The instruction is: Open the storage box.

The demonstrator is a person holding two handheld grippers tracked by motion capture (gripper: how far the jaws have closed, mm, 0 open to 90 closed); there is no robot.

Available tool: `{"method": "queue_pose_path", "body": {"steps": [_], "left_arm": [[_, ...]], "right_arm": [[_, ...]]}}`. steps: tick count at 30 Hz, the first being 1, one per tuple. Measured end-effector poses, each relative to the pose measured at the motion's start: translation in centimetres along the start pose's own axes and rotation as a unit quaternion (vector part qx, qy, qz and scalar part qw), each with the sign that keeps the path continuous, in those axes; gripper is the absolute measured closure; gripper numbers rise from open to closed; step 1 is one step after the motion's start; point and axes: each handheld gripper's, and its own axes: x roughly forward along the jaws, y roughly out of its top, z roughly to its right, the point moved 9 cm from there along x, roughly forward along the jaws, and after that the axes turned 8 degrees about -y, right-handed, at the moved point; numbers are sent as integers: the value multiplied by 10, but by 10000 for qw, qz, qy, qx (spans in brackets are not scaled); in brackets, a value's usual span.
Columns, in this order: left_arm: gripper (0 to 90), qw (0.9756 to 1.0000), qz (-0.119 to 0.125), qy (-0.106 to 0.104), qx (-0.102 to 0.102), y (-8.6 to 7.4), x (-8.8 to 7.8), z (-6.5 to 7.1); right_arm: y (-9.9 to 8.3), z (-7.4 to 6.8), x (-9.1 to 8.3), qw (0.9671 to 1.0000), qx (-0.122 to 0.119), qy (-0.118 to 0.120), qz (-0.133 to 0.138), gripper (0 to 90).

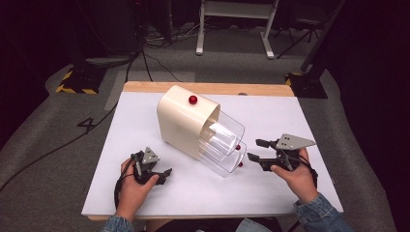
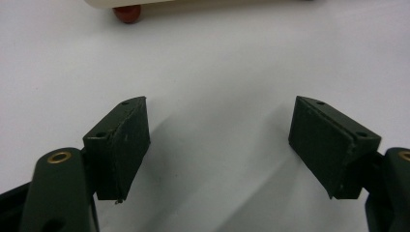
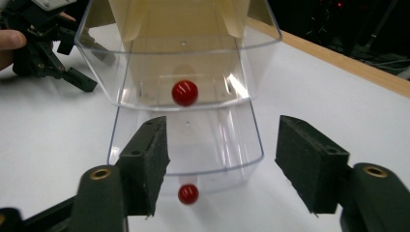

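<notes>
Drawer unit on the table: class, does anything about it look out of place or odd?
Yes. The cream drawer unit stands askew to the table's edges, and both clear drawers are pulled out toward the right gripper, the lower one farther.

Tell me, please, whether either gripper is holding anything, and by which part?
Nothing is held: the left gripper and right gripper both have open, empty jaws.

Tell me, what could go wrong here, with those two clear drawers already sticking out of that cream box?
1. Both clear drawers, the upper drawer and the lower drawer, hang far out of the cream cabinet; a further tug might pull one free.
2. The right gripper, open, faces the lower drawer's small red knob; the jaws could slip off such a round little thing.
3. The left gripper is open on the table, not steadying the cabinet, so it may slide.
</notes>
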Motion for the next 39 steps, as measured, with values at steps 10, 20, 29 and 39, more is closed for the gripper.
{"method": "queue_pose_path", "body": {"steps": [10,20,29,39], "left_arm": [[227,9999,-88,14,-126,-11,-13,4],[214,9997,-31,10,-232,-23,-25,-1],[206,9998,-56,49,-173,-24,-24,-1],[205,9998,-42,45,-180,-24,-24,-1]], "right_arm": [[-24,28,-31,9991,218,-290,-225,318],[-54,47,-45,9963,349,-506,-600,305],[-89,60,-53,9876,403,-732,-1330,280],[-129,77,-57,9826,467,-948,-1527,186]]}}
